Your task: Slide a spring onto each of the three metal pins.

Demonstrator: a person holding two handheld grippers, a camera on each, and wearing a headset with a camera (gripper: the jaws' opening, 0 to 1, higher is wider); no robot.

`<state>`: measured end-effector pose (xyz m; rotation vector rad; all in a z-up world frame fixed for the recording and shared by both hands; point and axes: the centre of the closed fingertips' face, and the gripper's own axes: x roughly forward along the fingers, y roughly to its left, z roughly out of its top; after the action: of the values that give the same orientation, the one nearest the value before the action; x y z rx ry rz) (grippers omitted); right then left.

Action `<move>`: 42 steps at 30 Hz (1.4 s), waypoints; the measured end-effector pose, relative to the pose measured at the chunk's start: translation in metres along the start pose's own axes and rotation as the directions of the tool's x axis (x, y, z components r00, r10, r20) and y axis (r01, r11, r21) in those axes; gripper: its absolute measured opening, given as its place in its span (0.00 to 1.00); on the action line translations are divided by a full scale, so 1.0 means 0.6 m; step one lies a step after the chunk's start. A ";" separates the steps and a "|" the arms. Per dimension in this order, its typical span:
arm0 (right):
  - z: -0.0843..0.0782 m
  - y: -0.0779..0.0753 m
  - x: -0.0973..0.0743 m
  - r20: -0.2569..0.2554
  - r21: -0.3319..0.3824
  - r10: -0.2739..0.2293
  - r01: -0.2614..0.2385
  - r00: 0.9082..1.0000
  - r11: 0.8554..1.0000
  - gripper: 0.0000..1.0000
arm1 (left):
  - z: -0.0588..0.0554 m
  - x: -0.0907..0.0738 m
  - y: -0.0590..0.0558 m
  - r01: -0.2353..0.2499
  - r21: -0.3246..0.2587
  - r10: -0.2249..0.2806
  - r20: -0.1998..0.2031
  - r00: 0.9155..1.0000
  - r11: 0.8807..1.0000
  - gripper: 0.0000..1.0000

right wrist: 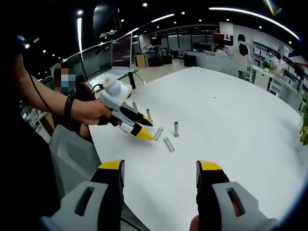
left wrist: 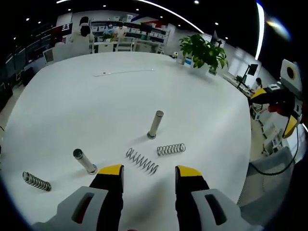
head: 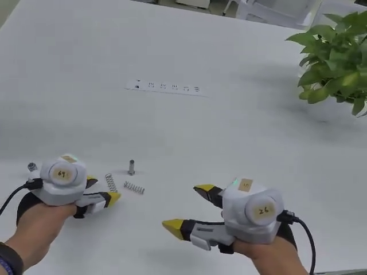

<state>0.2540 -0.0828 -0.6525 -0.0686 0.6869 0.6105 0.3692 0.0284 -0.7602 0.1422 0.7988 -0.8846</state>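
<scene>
Close open, empty left tool [left wrist: 149, 170] lightly on silver coiled wire spring [left wrist: 142, 161] lying on white counter [left wrist: 96, 96] just ahead, mid-length. Hold open right tool [right wrist: 161, 166] clear. Align coil with upright grey metal pin [left wrist: 155, 124] beyond.

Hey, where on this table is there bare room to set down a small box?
Bare table runs from the outlet strip down to the right gripper, and rightward below the plant. It is crowded just ahead of the left gripper, where an upright pin and springs sit.
</scene>
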 end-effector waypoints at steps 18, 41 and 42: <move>-0.004 -0.008 0.000 -0.007 0.016 -0.003 0.003 1.000 1.000 0.57 | 0.000 0.034 0.013 -0.048 0.002 0.048 -0.008 0.999 0.999 0.28; -0.005 -0.005 0.005 -0.015 0.013 0.006 -0.006 1.000 1.000 0.56 | -0.012 0.027 0.040 -0.134 0.089 0.138 -0.033 0.990 0.987 0.11; -0.005 -0.005 0.005 -0.015 0.013 0.006 -0.005 1.000 1.000 0.56 | -0.011 0.026 0.043 -0.145 0.089 0.148 -0.032 0.988 0.985 0.08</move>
<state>0.2557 -0.0845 -0.6569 -0.0591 0.7059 0.6110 0.3901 0.0378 -0.7809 0.2919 0.7761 -0.7796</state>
